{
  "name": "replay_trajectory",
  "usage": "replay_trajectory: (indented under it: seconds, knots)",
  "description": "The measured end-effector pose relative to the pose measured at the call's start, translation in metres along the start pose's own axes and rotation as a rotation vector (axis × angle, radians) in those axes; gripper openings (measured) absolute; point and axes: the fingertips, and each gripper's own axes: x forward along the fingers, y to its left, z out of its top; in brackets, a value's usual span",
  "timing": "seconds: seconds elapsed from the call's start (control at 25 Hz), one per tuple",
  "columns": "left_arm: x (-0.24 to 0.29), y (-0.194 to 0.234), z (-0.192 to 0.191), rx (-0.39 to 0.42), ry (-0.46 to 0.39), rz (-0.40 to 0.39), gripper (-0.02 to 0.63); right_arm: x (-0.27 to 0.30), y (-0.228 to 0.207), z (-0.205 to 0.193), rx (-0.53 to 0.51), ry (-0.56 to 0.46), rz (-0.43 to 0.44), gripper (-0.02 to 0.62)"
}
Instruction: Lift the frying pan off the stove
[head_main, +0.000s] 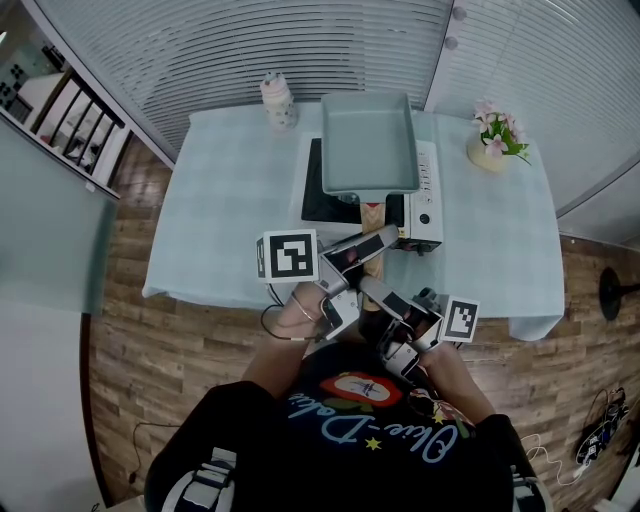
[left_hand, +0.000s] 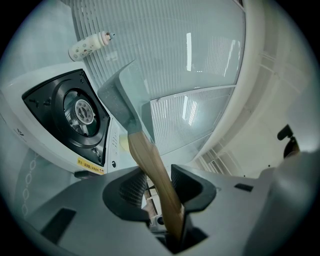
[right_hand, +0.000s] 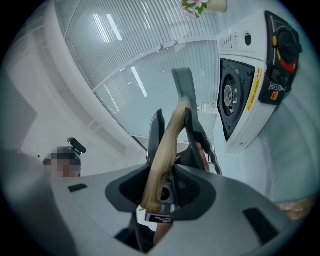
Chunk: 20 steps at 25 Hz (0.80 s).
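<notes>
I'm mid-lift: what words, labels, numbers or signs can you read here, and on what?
Yellow sticker on the stove: print too small to read.
Knob labels on the stove: blurred, unreadable.
Shirt: looping script, upside down, not clearly readable.
Marker cubes: black-and-white squares only, no words.

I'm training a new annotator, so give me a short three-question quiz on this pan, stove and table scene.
1. True or false: the pan sits flat on the stove's burner.
2. What stands between the left gripper's jaws? A) the pan's rim B) the wooden handle C) a spoon
3. Fill in: right of the stove in the head view stands a pot of ___.
Key: 1 false, the burner shows bare, with the pan held clear of it; 2 B; 3 flowers.
</notes>
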Motion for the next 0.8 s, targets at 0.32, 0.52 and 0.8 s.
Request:
replay_trajectory:
  seconds: [0.32,0.52,0.8]
  knots:
    - [0.0028,-0.0015,-0.0027,0.011,0.009,0.001,0.14,-0.0018,0.0012,-0.0003,-0.017,0.005,0.0,0.131]
    - [0.0023,-0.0003,-0.0041,0.008,0.012,0.004,0.14,-0.0017,0.0004,-0.0017,-0.02,0.006,-0.005,0.132]
    - [0.0007,-0.0007,-0.0045,0.005,0.013,0.007,0.14,-0.0005,0.0007,-0.0034,-0.018,0.006,-0.008,0.132]
